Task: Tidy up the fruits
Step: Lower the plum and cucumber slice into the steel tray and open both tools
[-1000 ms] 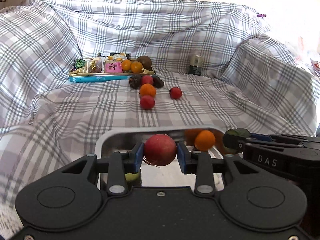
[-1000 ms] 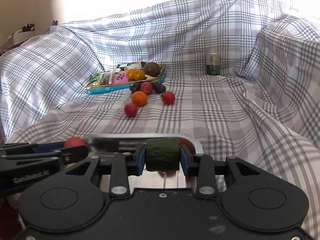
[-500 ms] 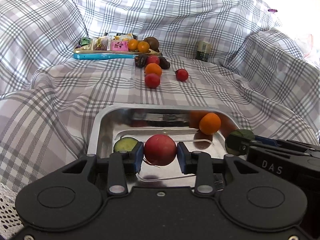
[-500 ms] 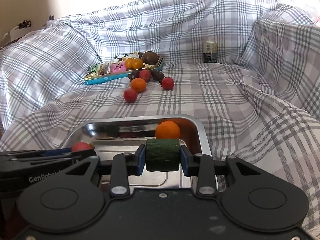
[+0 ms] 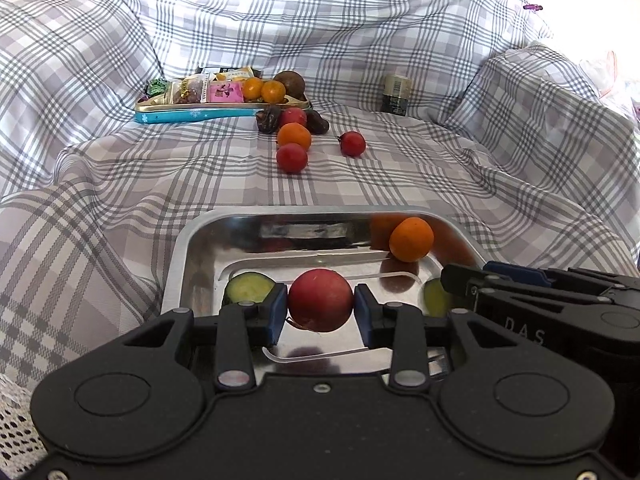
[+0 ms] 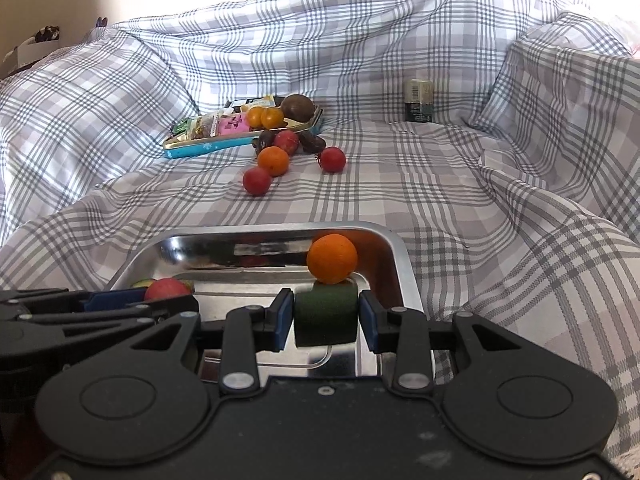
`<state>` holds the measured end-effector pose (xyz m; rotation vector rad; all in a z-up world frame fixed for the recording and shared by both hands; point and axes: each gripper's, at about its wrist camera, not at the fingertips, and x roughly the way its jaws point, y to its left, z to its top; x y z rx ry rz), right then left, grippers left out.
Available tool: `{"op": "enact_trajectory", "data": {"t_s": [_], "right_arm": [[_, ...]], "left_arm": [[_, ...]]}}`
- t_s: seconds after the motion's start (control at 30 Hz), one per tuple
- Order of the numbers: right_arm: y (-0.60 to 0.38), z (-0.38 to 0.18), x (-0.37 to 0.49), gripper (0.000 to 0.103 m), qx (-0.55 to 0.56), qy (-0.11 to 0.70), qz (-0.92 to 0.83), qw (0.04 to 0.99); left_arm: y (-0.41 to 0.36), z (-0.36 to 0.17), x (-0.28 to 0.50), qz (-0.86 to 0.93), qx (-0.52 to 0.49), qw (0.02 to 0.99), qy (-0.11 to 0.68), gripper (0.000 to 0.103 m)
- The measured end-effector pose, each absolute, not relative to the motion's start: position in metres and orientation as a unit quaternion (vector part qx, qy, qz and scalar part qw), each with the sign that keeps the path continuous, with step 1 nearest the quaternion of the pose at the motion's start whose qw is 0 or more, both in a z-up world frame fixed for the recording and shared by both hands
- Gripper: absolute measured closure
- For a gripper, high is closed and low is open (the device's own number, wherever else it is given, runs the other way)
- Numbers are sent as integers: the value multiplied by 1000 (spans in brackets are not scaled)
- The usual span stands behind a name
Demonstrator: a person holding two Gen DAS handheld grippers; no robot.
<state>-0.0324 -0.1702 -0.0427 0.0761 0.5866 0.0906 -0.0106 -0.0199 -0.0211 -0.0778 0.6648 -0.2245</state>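
My left gripper point(image 5: 320, 300) hangs over the steel tray point(image 5: 188, 248) with a red round fruit point(image 5: 320, 298) between its blue pads. Its jaws are opening, and the pads still touch the fruit. My right gripper point(image 6: 326, 312) is shut on a dark green cucumber piece point(image 6: 326, 314) above the tray's right side point(image 6: 400, 256). An orange fruit point(image 5: 412, 239) lies in the tray's far right corner, and a cucumber slice point(image 5: 248, 288) lies at its left. Each gripper shows at the edge of the other's view.
Loose on the plaid cloth beyond the tray lie a red fruit point(image 5: 292, 157), an orange fruit point(image 5: 294, 136), another red one point(image 5: 352, 143) and dark ones. A blue tin point(image 5: 192, 114) with snacks and fruit sits farther back, and a small jar point(image 5: 396, 94) to its right.
Both views have tipped down, so the whole tray now shows below the grippers. Each gripper still carries its piece. The left pads stand slightly wider around the red fruit.
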Motion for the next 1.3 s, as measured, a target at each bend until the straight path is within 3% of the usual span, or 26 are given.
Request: {"op": "enact_trajectory", "data": {"t_s": [1.3], "right_arm": [[-168, -42, -37, 65, 38, 246, 23, 968]], "left_arm": [[-10, -22, -10, -120, -75, 941, 308, 58]]}}
